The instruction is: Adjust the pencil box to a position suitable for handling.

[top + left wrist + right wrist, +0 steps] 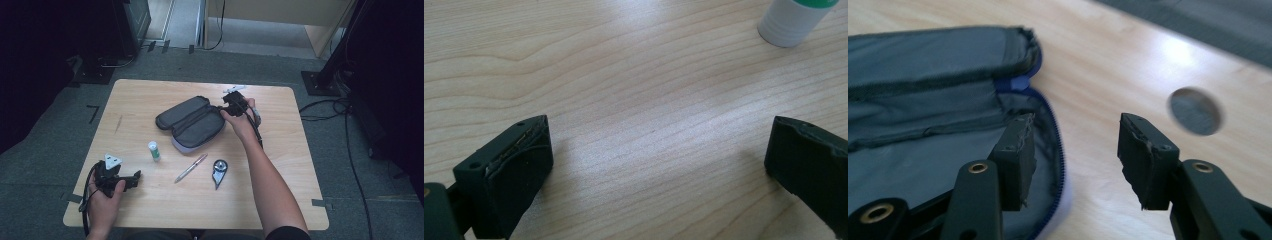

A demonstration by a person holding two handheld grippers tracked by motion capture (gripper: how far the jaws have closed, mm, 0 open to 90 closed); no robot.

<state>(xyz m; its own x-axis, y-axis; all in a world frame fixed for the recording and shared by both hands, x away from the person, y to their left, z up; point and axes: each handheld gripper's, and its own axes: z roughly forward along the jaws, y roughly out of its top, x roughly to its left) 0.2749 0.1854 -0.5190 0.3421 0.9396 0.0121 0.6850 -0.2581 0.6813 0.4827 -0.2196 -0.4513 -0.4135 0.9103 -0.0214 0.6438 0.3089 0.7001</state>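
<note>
An open dark grey pencil case (192, 121) lies at the table's middle, both halves spread flat. My right gripper (231, 102) is at its right end. In the right gripper view the jaws (1075, 135) stand apart astride the case's blue zipper rim (1057, 150), one fingertip (1018, 145) over the grey lining (923, 150) and the other over bare wood, with no pad pressing. My left gripper (131, 180) rests at the front left, open on bare wood (659, 150). A white glue stick (154, 150) with a green cap stands between it and the case, and its ribbed end (791, 22) shows in the left gripper view.
A pink-silver pen (191, 167) and a round black-and-silver tool (219, 171) lie in front of the case; a blurred grey disc (1195, 111) shows beyond my right jaws. The wooden table (280, 200) stands on grey carpet with cables and stands at the right.
</note>
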